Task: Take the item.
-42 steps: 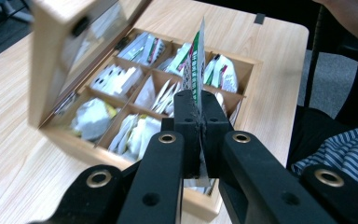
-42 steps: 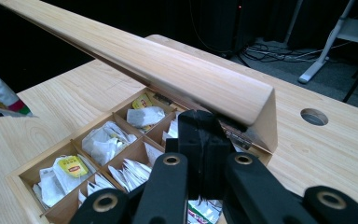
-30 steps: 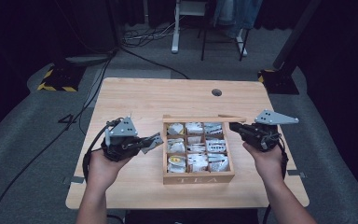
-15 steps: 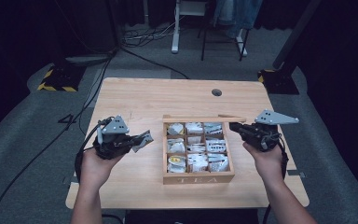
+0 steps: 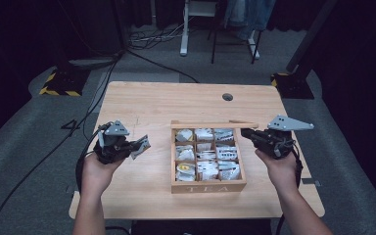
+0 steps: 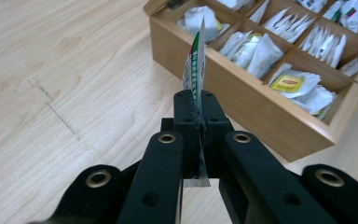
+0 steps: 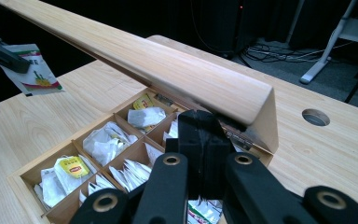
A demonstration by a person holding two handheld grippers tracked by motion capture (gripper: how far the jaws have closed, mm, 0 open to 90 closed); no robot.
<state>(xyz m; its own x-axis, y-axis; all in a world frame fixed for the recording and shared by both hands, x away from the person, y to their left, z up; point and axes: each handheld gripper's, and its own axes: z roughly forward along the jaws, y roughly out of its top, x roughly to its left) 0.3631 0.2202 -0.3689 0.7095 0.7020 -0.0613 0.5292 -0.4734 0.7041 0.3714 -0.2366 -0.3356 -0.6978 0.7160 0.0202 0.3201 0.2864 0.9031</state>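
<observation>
With the tea box (image 5: 208, 185) lid (image 7: 168, 70) raised, the left gripper (image 6: 199, 105) is clamped on one tea sachet (image 6: 195, 65) held above the table left of the box, the right gripper (image 7: 204, 140) appears closed at the lid, and placement apparently remains.
</observation>
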